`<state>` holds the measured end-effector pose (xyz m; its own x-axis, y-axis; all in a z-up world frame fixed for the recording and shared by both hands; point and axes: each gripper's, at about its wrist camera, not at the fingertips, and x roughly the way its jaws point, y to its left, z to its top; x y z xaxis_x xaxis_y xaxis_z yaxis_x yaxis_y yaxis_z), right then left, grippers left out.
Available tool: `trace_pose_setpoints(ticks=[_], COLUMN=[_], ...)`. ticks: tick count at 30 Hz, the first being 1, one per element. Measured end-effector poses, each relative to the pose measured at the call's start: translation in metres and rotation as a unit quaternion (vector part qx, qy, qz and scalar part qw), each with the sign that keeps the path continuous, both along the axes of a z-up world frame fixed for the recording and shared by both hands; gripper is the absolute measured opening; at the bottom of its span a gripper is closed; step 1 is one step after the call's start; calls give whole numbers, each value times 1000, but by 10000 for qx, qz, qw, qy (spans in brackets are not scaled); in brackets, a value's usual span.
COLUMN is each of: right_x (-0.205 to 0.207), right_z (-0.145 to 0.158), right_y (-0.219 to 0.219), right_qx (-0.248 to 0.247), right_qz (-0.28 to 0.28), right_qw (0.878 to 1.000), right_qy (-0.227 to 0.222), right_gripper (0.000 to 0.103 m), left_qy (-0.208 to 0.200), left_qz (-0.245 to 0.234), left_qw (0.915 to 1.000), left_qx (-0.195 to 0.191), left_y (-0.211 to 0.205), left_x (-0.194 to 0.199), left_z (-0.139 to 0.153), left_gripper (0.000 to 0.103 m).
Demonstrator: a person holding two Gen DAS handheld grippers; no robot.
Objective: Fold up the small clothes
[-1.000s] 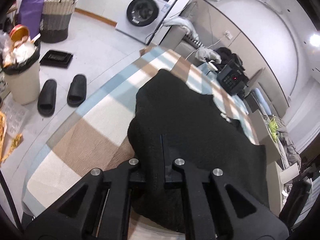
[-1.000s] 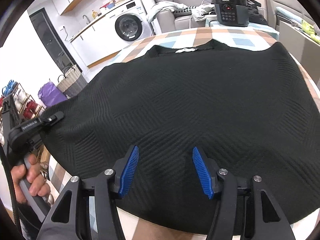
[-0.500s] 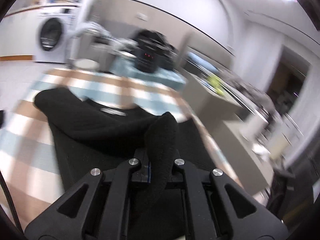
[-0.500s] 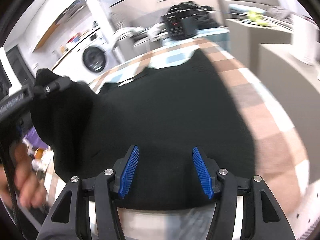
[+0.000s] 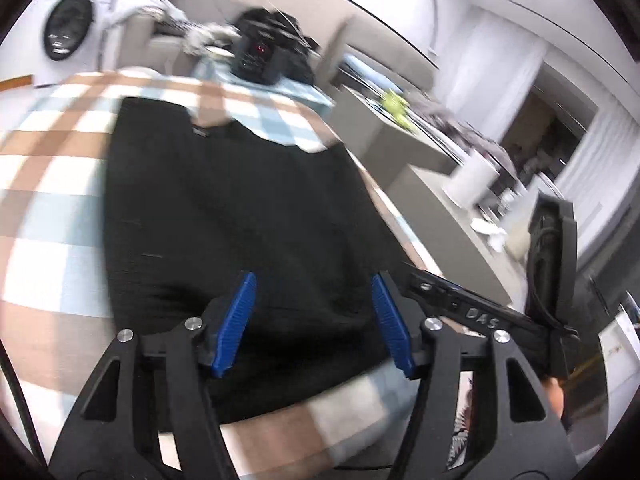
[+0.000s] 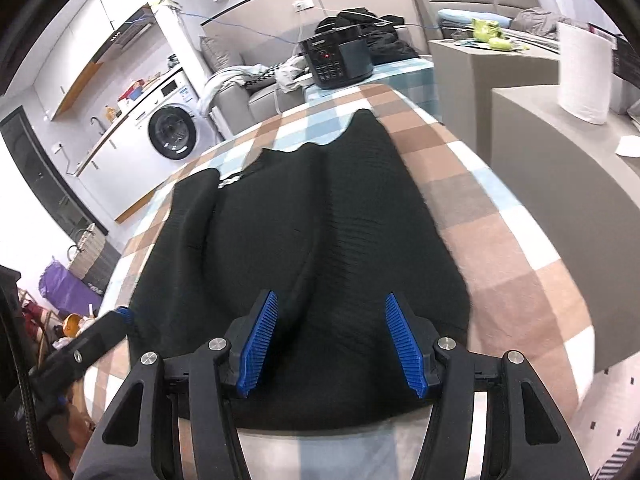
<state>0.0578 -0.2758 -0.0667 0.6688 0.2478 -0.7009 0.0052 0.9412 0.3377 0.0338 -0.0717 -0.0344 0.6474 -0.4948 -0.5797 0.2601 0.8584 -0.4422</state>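
Black garment (image 6: 320, 240) flat | left gripper (image 5: 312, 320) opening, seemingly empty | right gripper (image 6: 332, 340) agape

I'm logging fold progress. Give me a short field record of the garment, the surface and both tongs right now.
garment: black knit sweater, lying flat, one side folded inward over the body
surface: brown, blue and white checked tablecloth
left tongs: jaws opening, nothing pinched between the blue pads
right tongs: open above the sweater's near hem, gripping nothing
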Motion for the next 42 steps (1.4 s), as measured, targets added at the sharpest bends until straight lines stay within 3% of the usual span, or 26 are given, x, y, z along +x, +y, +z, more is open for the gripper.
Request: trace_pose_setpoints(ticks=[4, 8, 18, 24, 25, 28, 30, 32, 35, 42], right_x=[3, 3, 5, 36, 39, 49, 49, 46, 44, 52], right_z=[5, 13, 14, -15, -20, -22, -12, 6, 22, -7], right_y=[6, 7, 48, 91, 96, 104, 103, 93, 75, 51], right_qx=[45, 102, 355, 421, 404, 499, 850, 1515, 2282, 2315], right_qz=[73, 95, 874, 1650, 1723, 2017, 2167, 2213, 2005, 1260], right_qw=[9999, 9998, 9953, 9853, 9840, 9777, 9722, 9633, 9527, 9623], right_qy=[-57, -150, -201, 156, 225, 301, 260, 95, 25, 673], right_gripper=[58, 58, 58, 58, 53, 6, 6, 6, 6, 6], left_qy=[80, 283, 514, 640, 665, 708, 709, 656, 501, 573], left_qz=[607, 894, 992, 796, 729, 655, 608, 528, 388, 120], left_qw=[9981, 9955, 9935, 9940, 9942, 9939, 9943, 9950, 9956, 9936], left_qx=[56, 106, 225, 393, 437, 528, 506, 528, 690, 964], left_y=[50, 85, 102, 93, 89, 65, 62, 60, 53, 33], left_x=[-3, -3, -19, -40, -43, -39, -39, -40, -40, -31], left_z=[-5, -20, -41, -54, -57, -59, -57, -54, -48, -53], left_gripper=[58, 58, 58, 58, 58, 58, 58, 58, 58, 61])
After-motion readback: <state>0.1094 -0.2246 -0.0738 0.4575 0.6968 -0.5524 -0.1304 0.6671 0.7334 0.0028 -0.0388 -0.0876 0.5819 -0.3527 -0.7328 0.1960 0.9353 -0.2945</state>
